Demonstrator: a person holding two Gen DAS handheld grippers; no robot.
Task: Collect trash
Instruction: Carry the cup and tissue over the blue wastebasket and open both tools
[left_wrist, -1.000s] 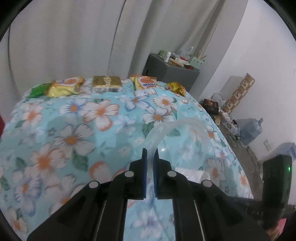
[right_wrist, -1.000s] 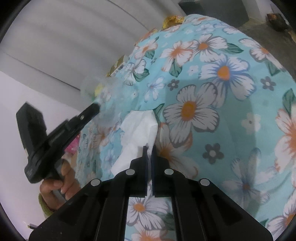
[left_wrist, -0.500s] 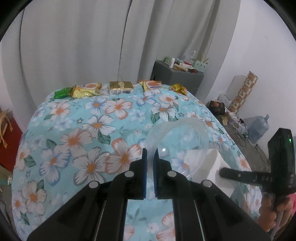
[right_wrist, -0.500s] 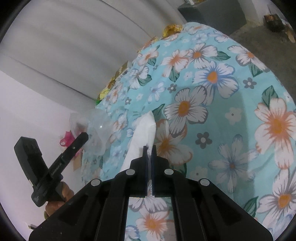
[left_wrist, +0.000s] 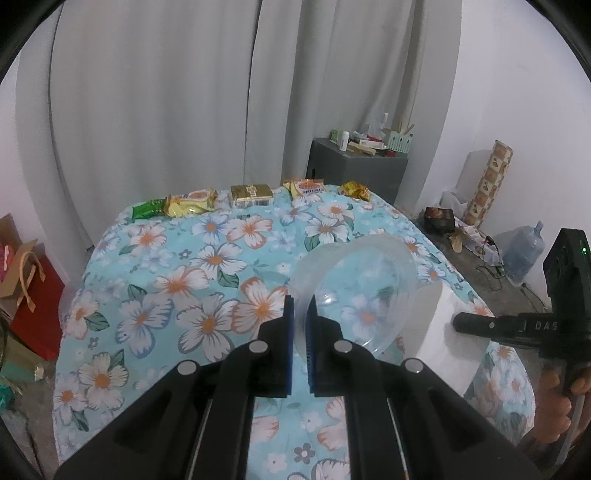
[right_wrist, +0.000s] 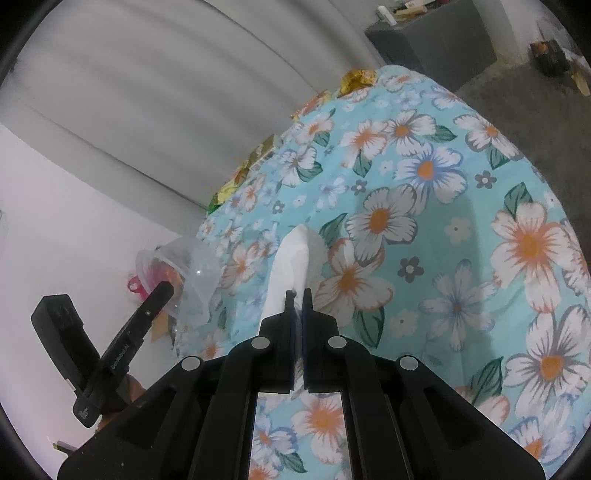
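Observation:
My left gripper (left_wrist: 300, 306) is shut on the rim of a clear plastic cup (left_wrist: 354, 291), held tilted above the flowered tablecloth (left_wrist: 177, 273). The same cup (right_wrist: 192, 275) shows at the left of the right wrist view, at the tip of the other gripper's black fingers (right_wrist: 157, 299). My right gripper (right_wrist: 298, 299) is shut on a white paper napkin (right_wrist: 290, 266) that stands up from its tips. In the left wrist view the napkin (left_wrist: 439, 332) hangs at the right, pinched by that gripper, with a hand (left_wrist: 557, 402) around its handle.
Several snack wrappers (left_wrist: 251, 195) lie in a row along the table's far edge by grey curtains. A grey cabinet (left_wrist: 354, 166) with small items stands behind. Red and brown paper bags (left_wrist: 29, 280) sit on the floor at left; a water jug (left_wrist: 522, 251) at right.
Both grippers have risen and pulled back from the table, carrying the cup and the napkin. More of the tablecloth and the floor now shows.

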